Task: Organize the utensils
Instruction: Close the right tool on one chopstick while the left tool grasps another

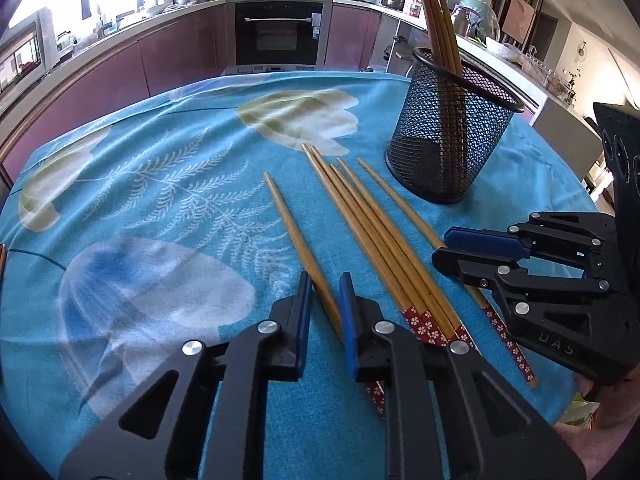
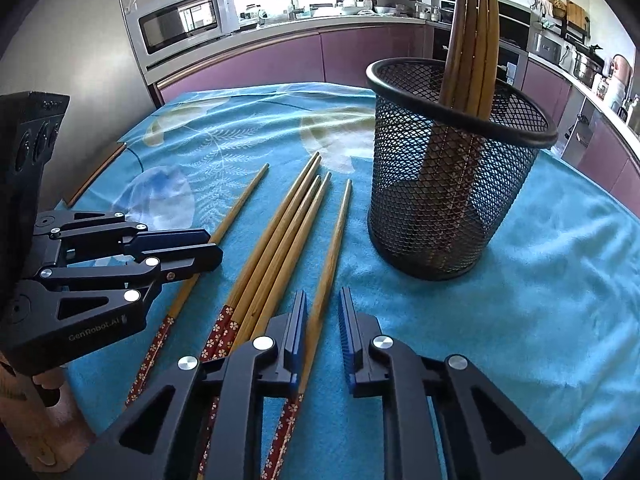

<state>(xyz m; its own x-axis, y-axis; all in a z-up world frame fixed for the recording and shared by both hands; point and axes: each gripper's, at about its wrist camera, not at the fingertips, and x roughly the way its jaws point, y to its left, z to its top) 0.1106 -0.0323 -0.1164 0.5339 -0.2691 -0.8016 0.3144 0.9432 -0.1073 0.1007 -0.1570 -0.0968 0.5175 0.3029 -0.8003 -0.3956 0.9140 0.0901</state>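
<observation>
Several wooden chopsticks with red flowered ends lie side by side on the blue cloth [image 1: 160, 168]. My left gripper [image 1: 325, 280] straddles the leftmost chopstick [image 1: 288, 224], which crosses the narrow gap at a slant; cloth shows beside it, so the pads are not clamped. My right gripper [image 2: 322, 296] straddles the rightmost chopstick [image 2: 338, 232], which runs along its left finger with a gap on the other side. A bundle of chopsticks [image 1: 360, 220] lies between the two. The black mesh cup [image 2: 448, 184] stands upright behind on the right, with several chopsticks [image 2: 476, 32] standing in it.
The cloth-covered table ends close behind the mesh cup [image 1: 452, 136] and drops off at right. The two grippers sit close together, left gripper [image 2: 214, 248] beside the right one [image 1: 440, 248]. Purple kitchen cabinets [image 1: 180, 56] and an oven [image 1: 280, 36] stand beyond.
</observation>
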